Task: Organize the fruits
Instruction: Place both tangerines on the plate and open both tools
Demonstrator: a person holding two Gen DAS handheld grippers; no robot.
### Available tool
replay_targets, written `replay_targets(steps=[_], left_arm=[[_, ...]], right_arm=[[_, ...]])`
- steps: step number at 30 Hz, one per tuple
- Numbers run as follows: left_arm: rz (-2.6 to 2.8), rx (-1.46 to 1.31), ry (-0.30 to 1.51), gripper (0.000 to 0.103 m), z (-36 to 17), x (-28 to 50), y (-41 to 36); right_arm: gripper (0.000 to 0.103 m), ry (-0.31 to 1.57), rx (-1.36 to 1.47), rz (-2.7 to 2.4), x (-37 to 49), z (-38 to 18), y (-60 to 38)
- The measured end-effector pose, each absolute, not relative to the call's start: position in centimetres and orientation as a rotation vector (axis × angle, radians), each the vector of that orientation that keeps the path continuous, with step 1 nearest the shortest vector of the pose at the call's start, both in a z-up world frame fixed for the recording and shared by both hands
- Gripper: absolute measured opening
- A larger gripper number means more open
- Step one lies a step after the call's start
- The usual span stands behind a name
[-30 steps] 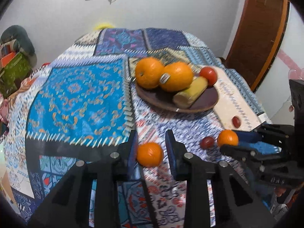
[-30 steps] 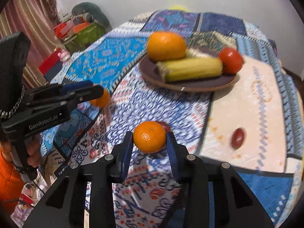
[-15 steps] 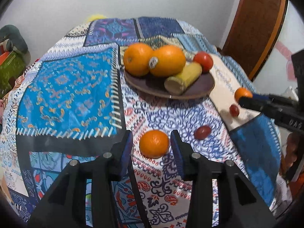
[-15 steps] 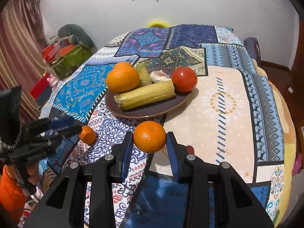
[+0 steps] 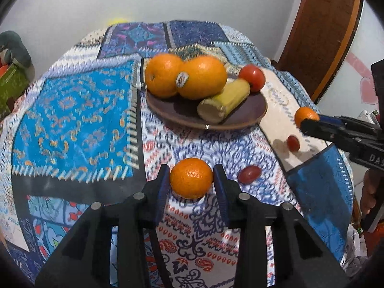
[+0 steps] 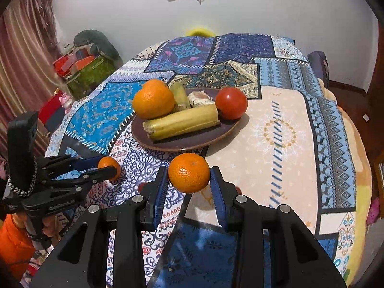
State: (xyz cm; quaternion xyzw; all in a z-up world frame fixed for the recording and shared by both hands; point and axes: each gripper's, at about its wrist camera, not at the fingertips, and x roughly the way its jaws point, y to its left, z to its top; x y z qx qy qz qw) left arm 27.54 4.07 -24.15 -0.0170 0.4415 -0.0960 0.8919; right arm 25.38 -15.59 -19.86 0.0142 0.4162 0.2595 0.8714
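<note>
A small mandarin [image 5: 191,181] rests on the patterned tablecloth between the fingers of my left gripper [image 5: 190,171]. Its jaws are closing and the pads touch both sides of the fruit. My right gripper [image 6: 189,171] is shut on a second mandarin [image 6: 189,172], held above the cloth just in front of the brown plate [image 6: 182,145]. The plate [image 5: 240,125] holds two big oranges [image 5: 202,76], a tomato [image 5: 252,77] and a yellowish cob [image 5: 223,100]. From the left wrist view the right gripper [image 5: 306,120] is at the far right.
Two small red fruits [image 5: 249,174] [image 5: 293,142] lie on the cloth to the right of the left gripper. A person's hand in an orange sleeve [image 6: 14,237] holds the left gripper [image 6: 109,165]. Boxes and clutter [image 6: 88,74] stand beyond the table's left edge, a wooden door [image 5: 324,36] at right.
The right gripper has carried its mandarin up off the cloth and over toward the plate's near right side. The left jaws widened around their mandarin, then narrowed onto it.
</note>
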Motion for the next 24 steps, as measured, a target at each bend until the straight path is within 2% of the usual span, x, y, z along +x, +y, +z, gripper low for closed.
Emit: replay_targets(steps=[8, 17, 24], left_arm=[[-0.189, -0.025, 0.841, 0.037, -21.6, 29.9, 3.2], [-0.156, -0.08, 0.855, 0.037, -22.7, 32.8, 4.2], [-0.154, -0.086, 0.853, 0.037, -23.1, 33.6, 4.1]], right_arm=[[0.033, 0.851, 0.024, 0.542, 27.0, -19.6, -15.3], [0.033, 0.829, -0.034, 0.549, 29.8, -19.9, -13.4], [0.033, 0.885, -0.031, 0.564, 31.1, -21.8, -12.7]])
